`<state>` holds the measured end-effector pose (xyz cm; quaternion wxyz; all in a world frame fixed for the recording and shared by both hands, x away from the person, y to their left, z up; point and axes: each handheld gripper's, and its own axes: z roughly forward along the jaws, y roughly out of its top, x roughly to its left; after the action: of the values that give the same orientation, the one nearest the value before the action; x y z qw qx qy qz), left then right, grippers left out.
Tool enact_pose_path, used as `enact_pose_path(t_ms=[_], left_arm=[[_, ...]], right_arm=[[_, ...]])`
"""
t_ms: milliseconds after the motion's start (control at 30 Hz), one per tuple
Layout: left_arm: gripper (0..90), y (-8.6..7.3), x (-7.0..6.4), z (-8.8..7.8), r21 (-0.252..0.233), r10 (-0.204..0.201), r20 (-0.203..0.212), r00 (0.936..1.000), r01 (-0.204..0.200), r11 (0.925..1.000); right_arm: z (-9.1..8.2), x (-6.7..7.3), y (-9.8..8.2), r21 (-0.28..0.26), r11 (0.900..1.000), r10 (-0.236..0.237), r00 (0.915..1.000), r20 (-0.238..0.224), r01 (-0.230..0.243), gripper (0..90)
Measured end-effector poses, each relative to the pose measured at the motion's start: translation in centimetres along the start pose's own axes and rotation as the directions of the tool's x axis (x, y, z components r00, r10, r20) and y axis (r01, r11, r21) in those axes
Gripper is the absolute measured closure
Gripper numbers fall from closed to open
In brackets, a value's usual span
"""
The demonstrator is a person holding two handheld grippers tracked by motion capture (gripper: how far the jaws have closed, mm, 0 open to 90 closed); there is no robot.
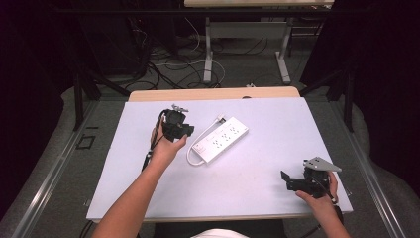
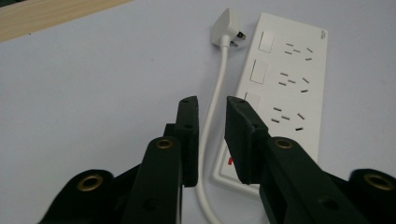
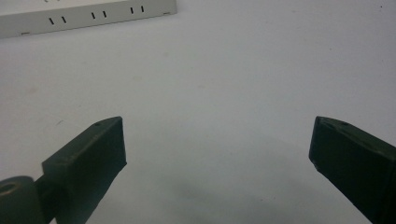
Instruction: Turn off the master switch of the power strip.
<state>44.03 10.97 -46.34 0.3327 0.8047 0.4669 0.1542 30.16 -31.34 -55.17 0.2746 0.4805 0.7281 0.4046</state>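
White plastic cord (image 2: 211,112) between nearly closed left fingers (image 2: 187,135), not pinched yet, running straight ahead; right fingers (image 3: 91,161) spread, far off.

Both grippers black. Left gripper (image 2: 212,135): flat rectangular pads, brass-ringed pivot holes along the linkage, black cable trailing beside the forearm. Right gripper (image 1: 292,182): grey three-cornered plate on top. Forearms bare, no sleeves. White garment at the bottom edge.

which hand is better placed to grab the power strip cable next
Left. The left gripper hangs right over the white cable, jaws narrowed around it. The right gripper sits open, far from the power strip.
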Motion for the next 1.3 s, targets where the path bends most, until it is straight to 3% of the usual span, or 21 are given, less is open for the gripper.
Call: enact_pose_path(t_ms=[200, 367, 600, 700, 800, 1067, 1233, 1300], left_arm=[[89.7, -0.1, -0.3, 0.4, 0.013, -0.031, -0.003, 0.9995, 0.031, 0.9994], [90.0, -0.3, -0.5, 0.6, 0.018, -0.05, -0.006, 0.9987, 0.05, 0.9986], [90.0, -0.7, -0.8, 1.4, 0.047, -0.04, 0.003, 0.9992, 0.04, 0.9981], [90.0, -0.8, -0.8, 1.9, 0.067, -0.036, 0.026, 0.999, 0.034, 0.9972], [90.0, -0.9, -0.9, 2.3, 0.108, -0.019, 0.039, 0.9991, 0.015, 0.9941], [90.0, -1.0, -1.6, 3.1, 0.149, -0.001, 0.058, 0.9983, -0.008, 0.9888], [90.0, -1.3, -2.1, 3.8, 0.174, 0.001, 0.071, 0.9974, -0.014, 0.9846], [90.0, -1.4, -2.2, 4.0, 0.179, -0.016, 0.071, 0.9974, 0.003, 0.9838]], right_arm=[[0.0, 0.0, 0.0, 0.003, 1.0, 0.004, 1.0, 0.0, -0.004, 3.2], [0.0, 0.0, 0.0, 0.006, 1.0, 0.007, 1.0, 0.0, -0.007, 3.2], [0.0, 0.1, 0.0, 0.01, 1.0, 0.016, 0.9999, -0.003, -0.016, 3.2], [0.1, 0.0, 0.0, 0.008, 1.0, 0.008, 1.0, -0.005, -0.008, 3.2], [0.0, 0.0, 0.0, 0.014, 1.0, 0.015, 0.9999, -0.004, -0.014, 3.3], [0.0, 0.0, -0.1, 0.016, 1.0, 0.017, 0.9998, -0.005, -0.017, 3.2], [0.1, 0.0, -0.1, 0.019, 1.0, 0.013, 0.9999, -0.001, -0.013, 3.2], [0.1, 0.0, -0.1, 0.019, 1.0, 0.013, 0.9999, -0.002, -0.013, 3.2]])
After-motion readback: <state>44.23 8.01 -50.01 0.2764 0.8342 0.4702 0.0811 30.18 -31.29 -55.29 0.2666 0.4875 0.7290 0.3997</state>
